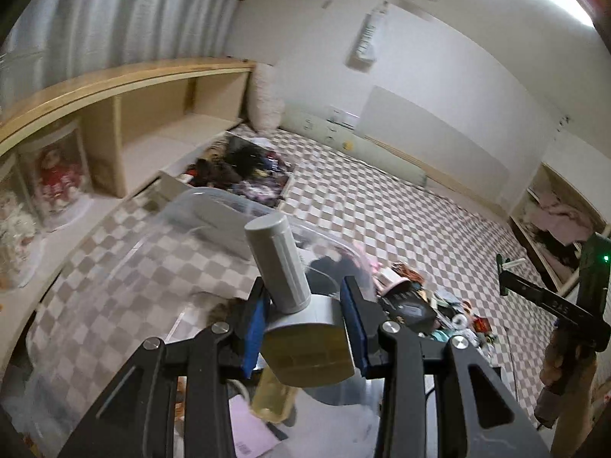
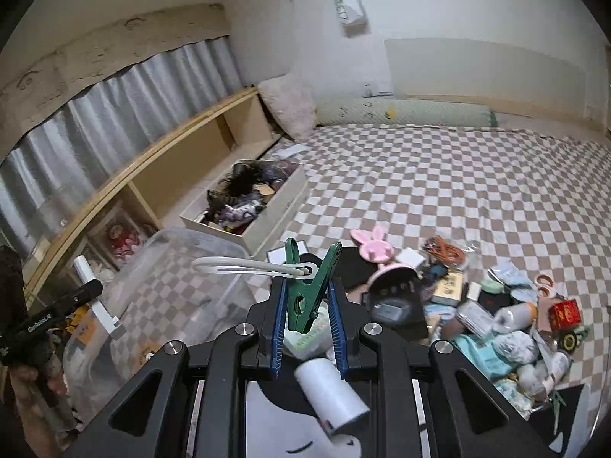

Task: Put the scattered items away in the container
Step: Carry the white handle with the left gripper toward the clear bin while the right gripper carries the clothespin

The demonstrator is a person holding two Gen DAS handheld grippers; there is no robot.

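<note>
My left gripper [image 1: 305,294] is shut on a yellowish bottle [image 1: 309,355] with a tall grey cap, its blue pads pressing the grey collar. It hangs over the near side of the clear plastic container [image 1: 172,248]. My right gripper [image 2: 305,286] is shut on a green clothes peg [image 2: 309,290] that pinches a white loop [image 2: 244,265]. The peg is just right of the container [image 2: 179,274]. The scattered pile [image 2: 496,316] lies on the checkered cover to the right. The right gripper's body [image 1: 553,301] also shows at the edge of the left wrist view.
An open cardboard box [image 2: 248,198] full of dark items stands behind the container. A wooden shelf [image 2: 183,160] runs along the left. A pink bunny item [image 2: 372,244] and a white roll [image 2: 332,393] lie close to my right gripper. A checkered cover [image 2: 439,183] stretches toward the wall.
</note>
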